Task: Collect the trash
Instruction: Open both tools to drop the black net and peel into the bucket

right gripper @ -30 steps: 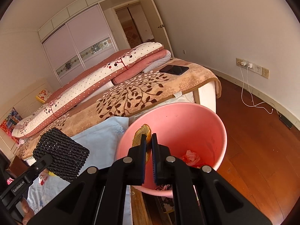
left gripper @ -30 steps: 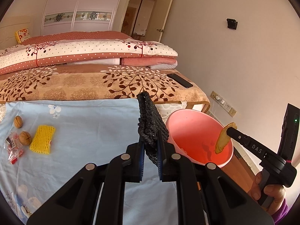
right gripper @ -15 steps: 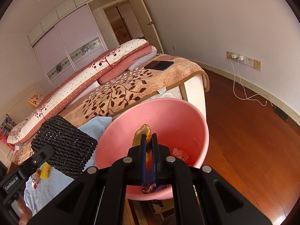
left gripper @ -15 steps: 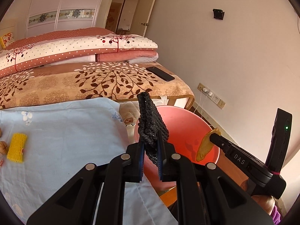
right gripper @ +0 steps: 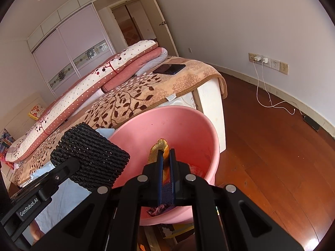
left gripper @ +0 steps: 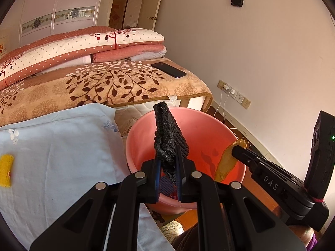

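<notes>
A pink plastic bin (left gripper: 142, 144) (right gripper: 194, 125) stands on the floor beside the bed. My left gripper (left gripper: 168, 159) is shut on a black foam net (left gripper: 167, 133) (right gripper: 90, 152) and holds it over the bin's left side. The right gripper (right gripper: 165, 156) (left gripper: 235, 147) is shut on a yellow-brown peel (right gripper: 160, 148) (left gripper: 227, 162), which hangs over the bin's right side. Some trash lies at the bottom of the bin (right gripper: 194, 170). A yellow foam piece (left gripper: 6, 172) lies on the light blue sheet (left gripper: 58, 152) at the far left.
The bed with a leaf-print blanket (left gripper: 100, 85), folded quilts (left gripper: 83, 46) and a black phone (left gripper: 168, 69) lies behind the bin. Wall sockets with white cables (right gripper: 263, 62) run onto the wooden floor (right gripper: 272, 146). A hand (left gripper: 301, 236) grips the right tool.
The left gripper has moved right with the black net, from beside the bin to over it. The right gripper has sunk slightly with the peel. The walnuts and wrapper have left the left view.
</notes>
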Demonstrator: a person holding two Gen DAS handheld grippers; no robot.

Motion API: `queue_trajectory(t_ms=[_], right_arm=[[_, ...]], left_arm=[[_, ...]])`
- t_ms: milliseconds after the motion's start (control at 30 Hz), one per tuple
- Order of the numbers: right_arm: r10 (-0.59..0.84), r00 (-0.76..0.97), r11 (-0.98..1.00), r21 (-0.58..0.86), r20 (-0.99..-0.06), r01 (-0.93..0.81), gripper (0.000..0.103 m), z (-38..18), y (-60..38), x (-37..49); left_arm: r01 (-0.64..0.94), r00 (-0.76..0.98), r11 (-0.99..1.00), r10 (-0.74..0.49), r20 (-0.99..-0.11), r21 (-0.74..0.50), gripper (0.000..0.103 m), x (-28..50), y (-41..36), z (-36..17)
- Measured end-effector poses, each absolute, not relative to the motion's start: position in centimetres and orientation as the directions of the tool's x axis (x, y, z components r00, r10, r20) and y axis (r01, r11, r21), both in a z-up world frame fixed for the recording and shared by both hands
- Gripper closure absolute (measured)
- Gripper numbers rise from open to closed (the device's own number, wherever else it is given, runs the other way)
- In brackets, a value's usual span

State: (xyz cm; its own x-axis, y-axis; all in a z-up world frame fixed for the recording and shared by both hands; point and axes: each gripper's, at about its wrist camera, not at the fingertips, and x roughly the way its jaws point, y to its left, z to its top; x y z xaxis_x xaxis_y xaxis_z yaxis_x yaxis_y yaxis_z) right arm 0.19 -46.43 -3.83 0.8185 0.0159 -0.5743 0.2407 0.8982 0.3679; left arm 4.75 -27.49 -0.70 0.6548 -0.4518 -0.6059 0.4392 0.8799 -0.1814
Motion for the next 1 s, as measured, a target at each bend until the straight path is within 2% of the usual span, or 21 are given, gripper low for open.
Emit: queue_trajectory(t_ms=[233, 300, 367, 633, 700, 833, 1000], right_arm=[[0.023, 0.813, 0.895, 0.374, -0.582, 0.243, 0.098, -4.3, -46.8, 0.4], [0.025, 0.812, 0.895, 0.376, -0.583, 0.242, 0.098, -4.4, -46.8, 0.4], [0.026, 0.811, 0.895, 0.375, -0.584, 0.241, 0.098, -4.5, -46.8, 0.5], [0.025, 0.808, 0.894, 0.375, -0.589, 0.245, 0.098, -4.7, -46.8, 0.7], [0.025, 0.808, 0.893, 0.376, -0.588, 0.246, 0.093, -4.7, -46.8, 0.7], [0.027, 0.819, 0.891, 0.386, -0.573, 0.241, 0.070, -4.4, -46.5, 0.6], [0.027, 0.827, 0.900, 0.374, -0.561, 0.224, 0.068, -3.8, -45.8, 0.5]], left_arm=[[0.417, 0.632, 0.891, -0.425, -0.648, -0.178, 0.090, 5.9, -27.9, -1.7], [0.413, 0.628, 0.892, -0.426, -0.651, -0.184, 0.074, 6.1, -27.8, -1.8], [0.411, 0.626, 0.890, -0.432, -0.649, -0.196, 0.069, 6.1, -27.6, -1.9], [0.397, 0.621, 0.891, -0.438, -0.650, -0.220, 0.069, 6.3, -27.1, -2.0], [0.394, 0.620, 0.891, -0.438, -0.651, -0.224, 0.069, 6.3, -26.9, -2.0], [0.389, 0.624, 0.892, -0.440, -0.646, -0.231, 0.069, 6.2, -26.4, -1.8], [0.384, 0.633, 0.891, -0.444, -0.635, -0.241, 0.069, 5.9, -25.8, -1.3]])
